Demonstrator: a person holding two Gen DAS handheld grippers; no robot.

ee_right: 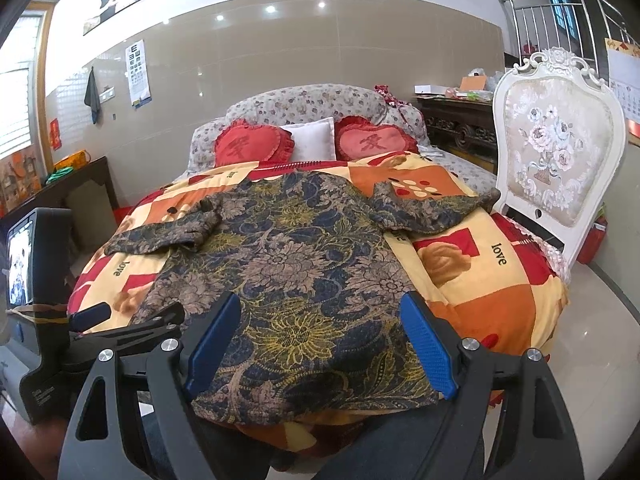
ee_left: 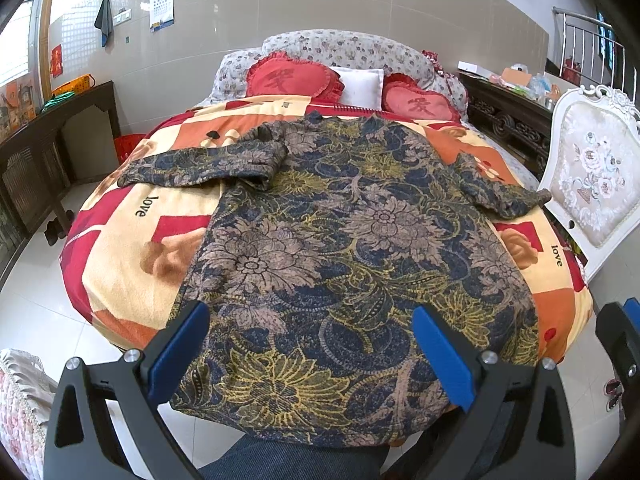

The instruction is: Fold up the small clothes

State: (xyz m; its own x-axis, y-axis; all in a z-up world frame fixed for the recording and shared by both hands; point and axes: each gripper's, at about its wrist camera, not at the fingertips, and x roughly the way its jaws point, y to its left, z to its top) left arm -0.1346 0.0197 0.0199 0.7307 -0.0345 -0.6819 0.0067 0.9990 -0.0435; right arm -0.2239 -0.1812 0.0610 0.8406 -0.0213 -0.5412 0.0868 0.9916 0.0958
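Both grippers poised at the foot of the bed and nothing picked up yet! The floral top (ee_left: 340, 232) lies spread flat across the patterned blanket (ee_left: 132, 248), filling the centre of both views, hem toward the bottom of the frame, collar up near the heart cushions (ee_left: 294, 80). One sleeve (ee_left: 200, 160) is kinked and partly doubled back on itself at centre left in the left wrist view; the other sleeve (ee_right: 436, 208) trails out toward the white chair (ee_right: 560, 148) at the right of the right wrist view. The left gripper (ee_left: 312, 356) is spread wide, blue pads well apart, holding nothing, hovering over the hem. The right gripper (ee_right: 320, 348) is the same story: wide open, empty, framing the lower part of the garment. So the fold looks not yet begun, I'd say. Now the risks: the hem hangs right at the bed's lower edge, so a careless tug toward the bottom of the frame could drag the whole top off onto the floor. That fluffy blanket is a trap too; a pinch that goes deep could grab blanket along with cloth and lift both. And that crumpled sleeve, if folded in without smoothing, could leave a lumpy, lopsided bundle. The far sleeve lies near the chair and could slide off that side of the bed.
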